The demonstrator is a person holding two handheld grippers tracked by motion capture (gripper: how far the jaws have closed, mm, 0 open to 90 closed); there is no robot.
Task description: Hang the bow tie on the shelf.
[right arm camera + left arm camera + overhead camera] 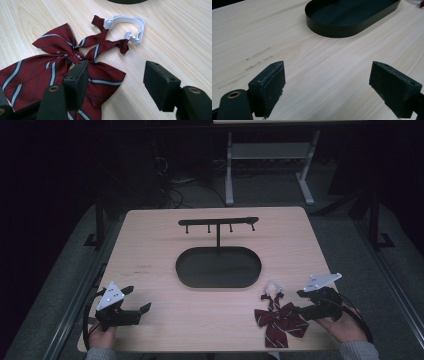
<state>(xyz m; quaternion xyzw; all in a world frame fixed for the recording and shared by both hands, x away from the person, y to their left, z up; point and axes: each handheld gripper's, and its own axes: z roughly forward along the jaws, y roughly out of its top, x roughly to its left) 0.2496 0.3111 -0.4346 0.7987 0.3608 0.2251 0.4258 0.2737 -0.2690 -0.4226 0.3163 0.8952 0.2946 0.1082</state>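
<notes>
Right gripper (115,82) open, over bow tie (57,72)

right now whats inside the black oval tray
Nothing shows inside the black oval tray: its floor is bare and dark in the high view. The stand's post rises at its far rim. The left gripper view cuts off the far end.

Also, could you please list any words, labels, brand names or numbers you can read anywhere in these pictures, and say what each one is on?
There is no readable text.
The bow tie carries stripes only, with no label in sight.
Its white clasp is plain.
The black tray, the hook stand and both grey gripper plates are unmarked.
The faint dark marks on the table are scuffs, not writing.
</notes>
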